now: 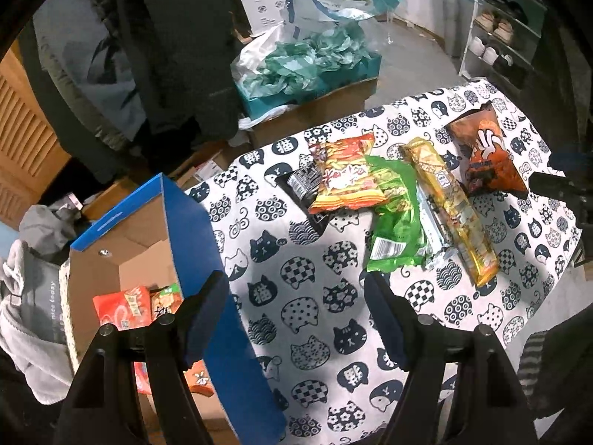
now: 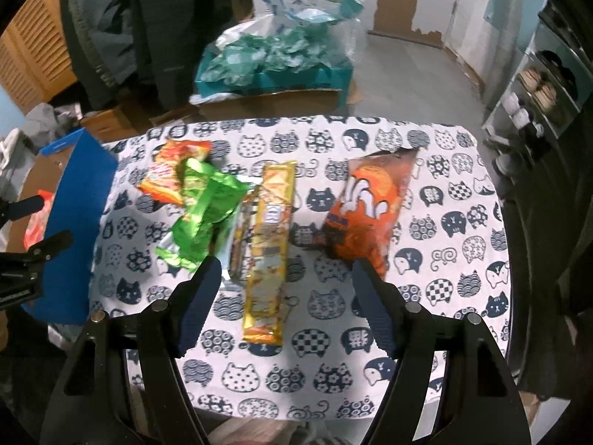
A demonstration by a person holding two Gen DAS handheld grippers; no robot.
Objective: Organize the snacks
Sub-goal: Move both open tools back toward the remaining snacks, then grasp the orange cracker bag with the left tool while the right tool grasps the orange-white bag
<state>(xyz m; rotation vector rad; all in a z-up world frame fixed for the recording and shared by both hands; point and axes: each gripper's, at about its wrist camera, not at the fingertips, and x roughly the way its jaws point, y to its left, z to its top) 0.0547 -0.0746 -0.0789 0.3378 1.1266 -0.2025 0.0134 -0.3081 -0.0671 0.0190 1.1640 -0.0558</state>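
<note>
Several snack packs lie on the cat-print tablecloth (image 2: 426, 193): a long yellow pack (image 2: 268, 244), a crumpled green pack (image 2: 204, 211), a red-orange pack (image 2: 170, 174) and an orange bag (image 2: 367, 204). My right gripper (image 2: 283, 269) hovers open above the near half of the yellow pack, touching nothing. In the left wrist view the same snacks show as the yellow pack (image 1: 450, 204), green pack (image 1: 398, 215), red-orange pack (image 1: 344, 174), orange bag (image 1: 485, 155) and a small black pack (image 1: 304, 181). My left gripper (image 1: 296, 285) is open and empty, straddling the wall of the blue box (image 1: 192, 222).
The blue cardboard box holds red snack packs (image 1: 126, 307) and stands at the table's left edge. Beyond the table are a teal box of crumpled paper (image 1: 296, 63), brown cartons, hanging dark coats (image 1: 174, 55) and a shoe rack (image 1: 500, 37). Grey cloth (image 1: 26, 296) lies left of the box.
</note>
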